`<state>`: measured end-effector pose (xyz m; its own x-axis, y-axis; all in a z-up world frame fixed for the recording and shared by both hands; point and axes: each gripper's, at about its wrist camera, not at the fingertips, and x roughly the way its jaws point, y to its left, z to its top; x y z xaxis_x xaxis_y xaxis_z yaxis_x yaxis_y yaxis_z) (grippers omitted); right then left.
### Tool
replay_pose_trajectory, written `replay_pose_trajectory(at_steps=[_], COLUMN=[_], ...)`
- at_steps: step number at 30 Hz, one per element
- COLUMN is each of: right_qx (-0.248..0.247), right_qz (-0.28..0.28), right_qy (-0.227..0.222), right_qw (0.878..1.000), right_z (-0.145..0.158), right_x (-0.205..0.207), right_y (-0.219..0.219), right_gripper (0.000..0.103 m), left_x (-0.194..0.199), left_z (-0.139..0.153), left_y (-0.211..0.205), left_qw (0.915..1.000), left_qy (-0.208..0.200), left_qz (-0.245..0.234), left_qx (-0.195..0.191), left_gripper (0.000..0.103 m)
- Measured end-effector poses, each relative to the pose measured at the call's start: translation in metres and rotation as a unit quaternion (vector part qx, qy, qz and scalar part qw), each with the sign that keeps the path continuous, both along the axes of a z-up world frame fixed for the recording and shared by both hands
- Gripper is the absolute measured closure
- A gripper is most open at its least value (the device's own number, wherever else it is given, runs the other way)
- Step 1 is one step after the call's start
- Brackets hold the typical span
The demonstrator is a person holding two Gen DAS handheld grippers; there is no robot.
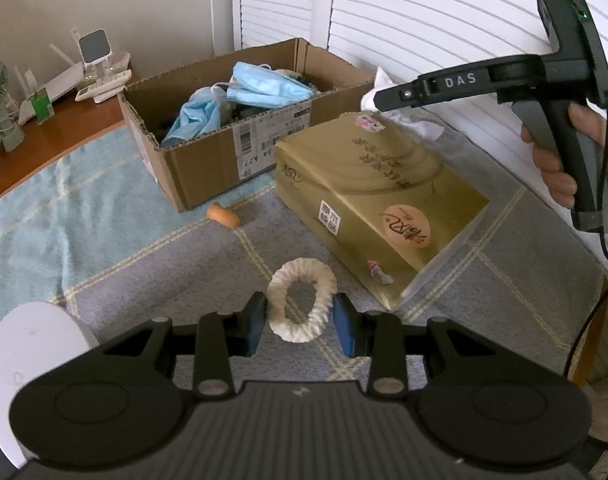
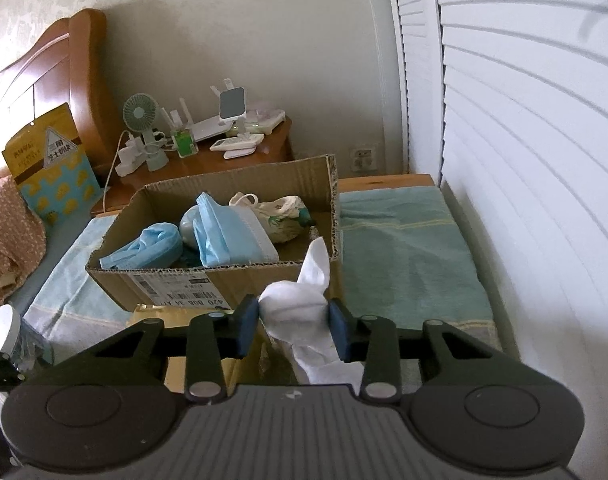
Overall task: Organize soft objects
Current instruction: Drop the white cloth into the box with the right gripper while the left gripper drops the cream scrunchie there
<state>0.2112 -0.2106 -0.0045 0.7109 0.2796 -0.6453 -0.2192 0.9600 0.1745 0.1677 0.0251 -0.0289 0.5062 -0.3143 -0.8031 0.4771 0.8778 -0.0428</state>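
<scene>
A white scrunchie point(image 1: 302, 306) lies on the grey checked cloth between the open fingers of my left gripper point(image 1: 300, 322), which touch nothing. My right gripper point(image 2: 294, 330) is shut on a white tissue point(image 2: 300, 308) and holds it above the gold tissue pack point(image 1: 378, 196), near the cardboard box point(image 1: 208, 160). The right gripper also shows in the left wrist view point(image 1: 378, 98). The box point(image 2: 224, 276) holds blue face masks point(image 2: 224, 236) and a cloth bag point(image 2: 280, 216). A small orange soft piece point(image 1: 224, 215) lies on the cloth in front of the box.
A white round object point(image 1: 28, 344) sits at the left beside my left gripper. A wooden bedside table point(image 2: 208, 164) behind the box carries a small fan, chargers and a router. White shutters point(image 2: 524, 160) line the right side. A teal towel point(image 2: 404, 252) covers the surface right of the box.
</scene>
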Motion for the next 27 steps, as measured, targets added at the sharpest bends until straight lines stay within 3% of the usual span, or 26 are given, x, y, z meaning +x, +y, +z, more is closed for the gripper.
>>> replay_pose_trajectory(at_steps=[17,27], right_qx=[-0.014,-0.031], right_qz=[-0.012,0.029], right_qy=[-0.041,-0.047], right_qw=[0.999,0.998], right_z=[0.051,0.07], right_x=[-0.017,0.022], right_y=[-0.009,0.022], right_gripper=[0.06,0.06], left_x=[-0.011,-0.022], left_z=[0.014,0.027], left_y=[0.001,0.005], left_qw=[0.9997,0.9989], left_qy=[-0.02,-0.039], left_qz=[-0.009,-0.007], left_qx=[-0.004,-0.024], left_gripper=[0.068,0.068])
